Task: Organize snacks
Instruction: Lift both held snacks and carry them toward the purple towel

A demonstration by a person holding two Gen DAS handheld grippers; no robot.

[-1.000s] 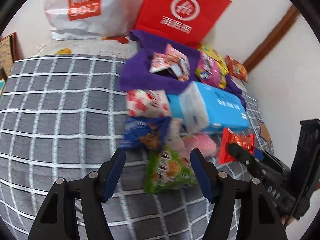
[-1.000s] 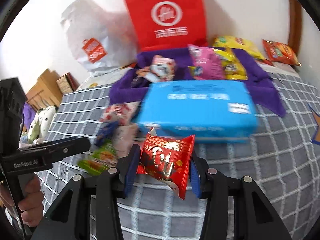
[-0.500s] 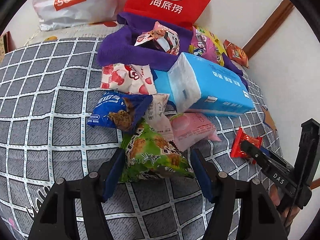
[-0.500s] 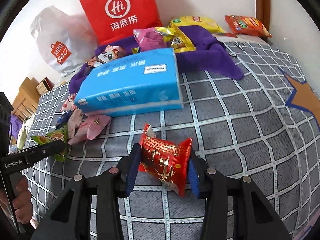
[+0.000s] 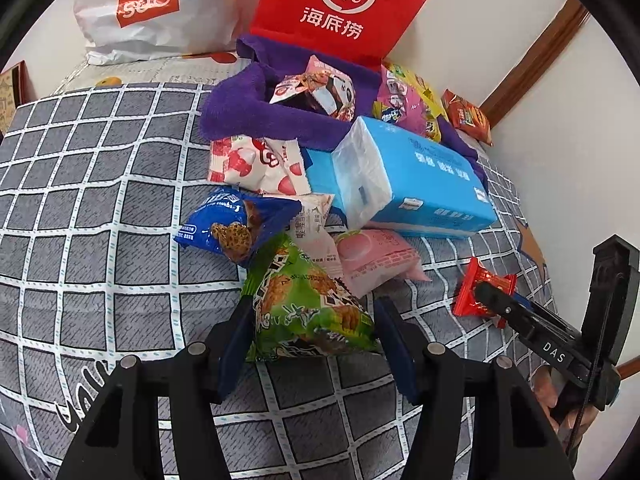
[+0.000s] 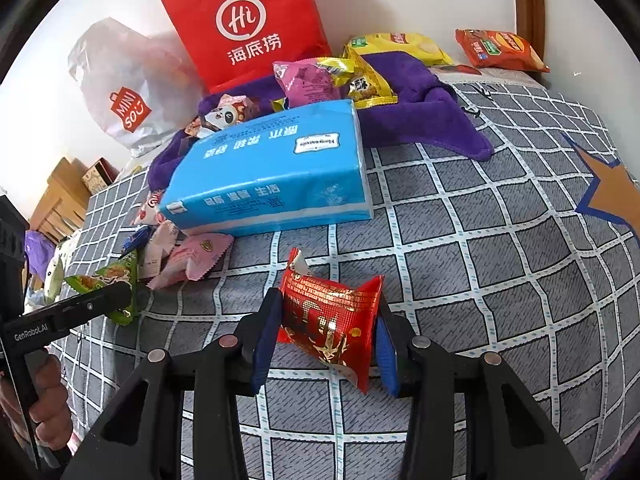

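Note:
My left gripper [image 5: 314, 322] is shut on a green snack packet [image 5: 308, 304] just above the checked bed cover; it also shows in the right wrist view [image 6: 108, 284]. My right gripper [image 6: 326, 332] is shut on a red snack packet [image 6: 332, 316], which also shows in the left wrist view [image 5: 480, 288]. A blue cookie packet [image 5: 232, 228], a pink packet [image 5: 372, 260] and a strawberry packet [image 5: 252, 164] lie by a blue tissue pack [image 5: 408, 176]. A purple towel [image 5: 256, 116] behind holds more snacks.
A red paper bag [image 5: 340, 8] and a white plastic bag [image 5: 148, 4] stand against the wall. An orange packet [image 6: 500, 50] and a yellow packet [image 6: 396, 46] lie at the back right. The wall runs close on the right.
Both grippers have drawn back from the pile and lower toward the cover. The left one has closed around the green packet; the right still holds the red packet.

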